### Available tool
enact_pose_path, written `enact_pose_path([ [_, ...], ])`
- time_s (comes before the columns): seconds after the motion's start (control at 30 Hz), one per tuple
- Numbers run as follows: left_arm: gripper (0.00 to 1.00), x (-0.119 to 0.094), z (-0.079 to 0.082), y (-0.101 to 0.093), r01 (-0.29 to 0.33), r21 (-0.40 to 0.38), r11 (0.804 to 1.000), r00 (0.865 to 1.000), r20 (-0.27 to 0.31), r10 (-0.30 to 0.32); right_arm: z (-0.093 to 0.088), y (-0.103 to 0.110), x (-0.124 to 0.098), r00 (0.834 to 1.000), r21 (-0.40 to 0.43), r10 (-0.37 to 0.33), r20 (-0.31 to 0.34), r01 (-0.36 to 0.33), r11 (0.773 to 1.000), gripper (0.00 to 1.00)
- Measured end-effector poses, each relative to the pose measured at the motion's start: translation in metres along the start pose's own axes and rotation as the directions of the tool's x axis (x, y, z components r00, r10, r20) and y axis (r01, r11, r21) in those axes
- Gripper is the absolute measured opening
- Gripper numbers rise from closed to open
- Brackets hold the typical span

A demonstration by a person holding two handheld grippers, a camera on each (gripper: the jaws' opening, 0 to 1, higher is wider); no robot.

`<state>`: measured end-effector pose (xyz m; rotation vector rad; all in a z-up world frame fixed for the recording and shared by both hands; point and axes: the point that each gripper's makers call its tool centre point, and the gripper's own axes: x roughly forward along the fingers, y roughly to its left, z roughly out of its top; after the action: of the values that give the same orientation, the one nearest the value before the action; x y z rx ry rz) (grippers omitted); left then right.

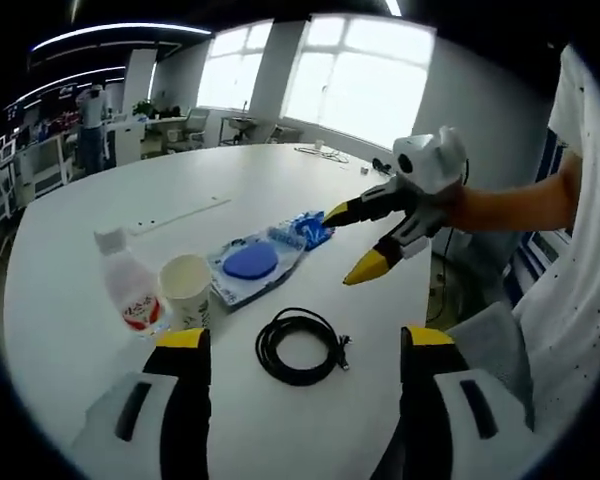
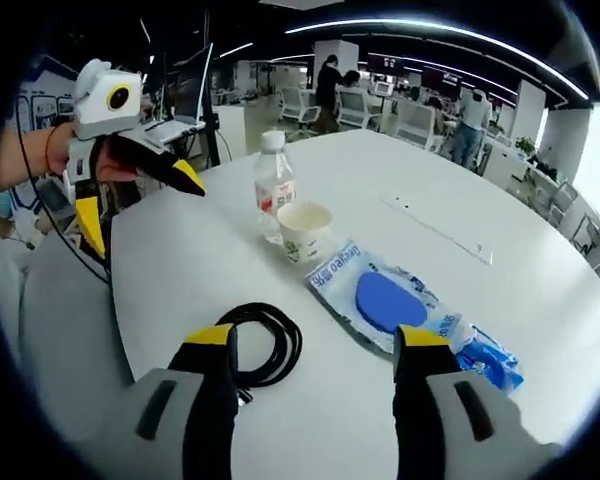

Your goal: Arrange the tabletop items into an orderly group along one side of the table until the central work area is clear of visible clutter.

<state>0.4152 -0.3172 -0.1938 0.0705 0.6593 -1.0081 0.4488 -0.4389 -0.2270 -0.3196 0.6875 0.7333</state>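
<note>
On the white round table (image 1: 100, 220) stand a clear plastic bottle (image 1: 130, 288) with a red label and a paper cup (image 1: 186, 290), side by side. Right of them lies a clear packet with a blue disc (image 1: 252, 264), and nearer me a coiled black cable (image 1: 298, 345). My left gripper (image 1: 305, 340) is open, low over the cable. The right gripper (image 1: 349, 243) comes in from the right, open, its upper tip at the packet's blue end. In the right gripper view the bottle (image 2: 274, 188), cup (image 2: 305, 230), packet (image 2: 388, 303) and cable (image 2: 267, 340) lie ahead of the open right gripper (image 2: 317, 337). The left gripper (image 2: 140, 210) hangs open at the table's edge.
A grey chair (image 1: 490, 340) stands at the table's near right edge and shows again as a grey seat (image 2: 60, 330). A person's bare forearm (image 1: 520, 205) holds the right gripper. A long flat strip (image 1: 180, 214) is set in the tabletop. Loose wires (image 1: 320, 152) lie at the far edge.
</note>
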Motion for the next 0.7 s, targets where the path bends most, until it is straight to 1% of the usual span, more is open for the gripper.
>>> enact_pose_path([
  [0.03, 0.78, 0.001, -0.001, 0.0, 0.0, 0.002, 1.0, 1.0, -0.002, 0.0, -0.002, 0.0, 0.001, 1.0, 0.006, -0.003, -0.005, 0.003, 1.0, 0.6],
  [0.1, 0.77, 0.008, -0.007, 0.007, -0.027, -0.009, 1.0, 0.999, -0.018, 0.027, -0.005, 0.001, 0.005, 1.0, 0.025, -0.008, -0.004, 0.008, 1.0, 0.6],
  [0.13, 0.77, 0.011, -0.008, 0.008, -0.026, -0.01, 1.0, 0.999, -0.02, 0.025, -0.007, 0.002, 0.007, 1.0, 0.037, -0.008, -0.011, 0.009, 0.999, 0.59],
  [0.2, 0.76, 0.016, -0.014, 0.012, -0.046, -0.02, 0.999, 0.998, -0.041, 0.045, -0.011, 0.005, 0.011, 1.0, 0.045, -0.002, -0.021, 0.003, 0.999, 0.58],
  [0.23, 0.76, 0.022, -0.017, 0.013, -0.046, -0.012, 0.999, 0.998, -0.05, 0.045, -0.013, 0.006, 0.015, 1.0, 0.048, -0.01, -0.029, 0.011, 0.999, 0.58],
  [0.27, 0.76, 0.024, -0.019, 0.014, -0.047, -0.019, 0.999, 0.998, -0.053, 0.046, -0.015, 0.006, 0.017, 0.999, 0.05, -0.013, -0.031, 0.014, 0.999, 0.58],
  [0.3, 0.74, 0.028, -0.022, 0.017, -0.064, -0.028, 0.998, 0.996, -0.067, 0.062, -0.017, 0.005, 0.02, 0.999, 0.06, -0.016, -0.04, 0.019, 0.998, 0.57],
  [0.4, 0.73, 0.036, -0.028, 0.022, -0.084, -0.036, 0.996, 0.993, -0.086, 0.081, -0.022, 0.004, 0.028, 0.998, 0.076, -0.025, -0.05, 0.028, 0.997, 0.56],
  [0.47, 0.73, 0.041, -0.031, 0.023, -0.084, -0.045, 0.995, 0.993, -0.092, 0.079, -0.026, 0.005, 0.033, 0.998, 0.083, -0.022, -0.065, 0.028, 0.996, 0.56],
  [0.57, 0.72, 0.047, -0.041, 0.027, -0.111, -0.034, 0.993, 0.986, -0.127, 0.106, -0.03, 0.007, 0.038, 0.997, 0.091, -0.023, -0.076, 0.03, 0.995, 0.56],
  [0.6, 0.7, 0.051, -0.046, 0.03, -0.127, -0.029, 0.992, 0.982, -0.143, 0.121, -0.033, 0.009, 0.042, 0.996, 0.094, -0.023, -0.086, 0.031, 0.995, 0.55],
  [0.63, 0.68, 0.053, -0.053, 0.034, -0.158, -0.037, 0.987, 0.974, -0.168, 0.15, -0.034, 0.009, 0.043, 0.996, 0.098, -0.022, -0.089, 0.031, 0.995, 0.55],
  [0.7, 0.63, 0.058, -0.057, 0.035, -0.166, -0.03, 0.986, 0.972, -0.174, 0.159, -0.039, 0.011, 0.047, 0.994, 0.109, -0.02, -0.104, 0.032, 0.994, 0.53],
])
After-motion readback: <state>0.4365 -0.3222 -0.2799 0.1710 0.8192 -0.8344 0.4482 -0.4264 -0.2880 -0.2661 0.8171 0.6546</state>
